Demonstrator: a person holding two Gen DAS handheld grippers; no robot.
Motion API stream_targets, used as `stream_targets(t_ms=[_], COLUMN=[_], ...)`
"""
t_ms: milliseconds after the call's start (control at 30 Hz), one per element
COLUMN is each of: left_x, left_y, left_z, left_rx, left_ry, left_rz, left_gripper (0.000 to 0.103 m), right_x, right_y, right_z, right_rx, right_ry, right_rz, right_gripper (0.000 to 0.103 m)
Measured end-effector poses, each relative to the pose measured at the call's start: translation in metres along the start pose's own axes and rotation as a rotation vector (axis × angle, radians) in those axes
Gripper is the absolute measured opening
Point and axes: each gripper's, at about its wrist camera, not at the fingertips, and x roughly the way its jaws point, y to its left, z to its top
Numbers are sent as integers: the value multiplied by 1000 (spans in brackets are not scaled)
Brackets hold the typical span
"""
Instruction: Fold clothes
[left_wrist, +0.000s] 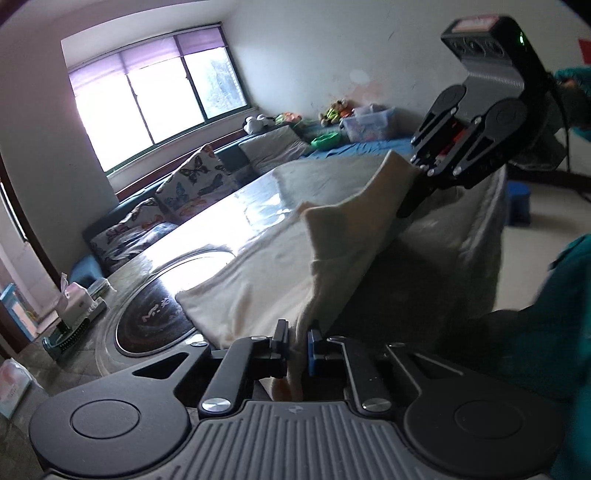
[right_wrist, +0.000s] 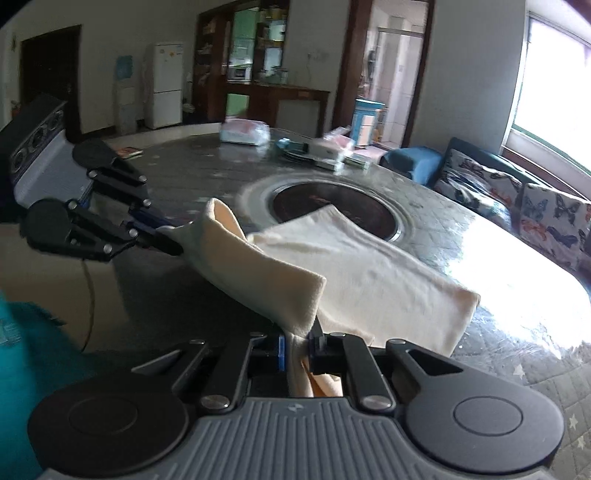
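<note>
— Nearest in the left wrist view?
— Left gripper (left_wrist: 297, 345), fingers pinched tight on a corner of the cream garment (left_wrist: 258, 273), fabric bunched between the pads.

— And in the right wrist view?
— Much the same: right gripper (right_wrist: 298, 347) clamped on another corner of the cream garment (right_wrist: 362, 266), cloth squeezed between the blue pad and the black one.

— Where does the garment lie?
— Held edge lifted off and stretched between the two grippers; the rest spread flat on the round table (right_wrist: 443, 229), far edge overlapping the dark inset hotplate (right_wrist: 332, 206).

— Farther out?
— Tissue box (left_wrist: 75, 299) near the table rim, then butterfly cushions (left_wrist: 195, 181) on the sofa under the window (left_wrist: 155, 99). Across the room, a white fridge (right_wrist: 164, 83); shelf contents beside it too blurred to name, possibly jars.
</note>
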Motion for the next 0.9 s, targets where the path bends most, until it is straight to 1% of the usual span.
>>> stream_targets(t_ms=[100,133,233,333,500,633,767,900], left_x=[-14,-13,3,22,61,97,139,182], left_y=[0,1,12,27,56,81,101,112], left_z=[6,7,13,22,38,49,57,54], left_rx=[-27,-37,-81,-92,-117,-170,-212,-267], left_ry=[-14,-19,-19,-25,-5,44,110,168], left_rz=[-8,-1,24,50,71,77,124,167], left_gripper=[10,10,10,10,10,10,11,10], right_x=[-12,-17,-15,-7,10,31,61,99], right_y=[4,5,1,-11,-41,-72,-100,-116], right_z=[4,5,10,17,36,51,61,54], right_rx=[-6,-8,9,40,56,75,97,166], right_ry=[5,7,6,5,13,22,42,56], right_rz=[13,18,15,8,4,-9,-30,-82], right_gripper=[9,9,9,9,9,9,9,10])
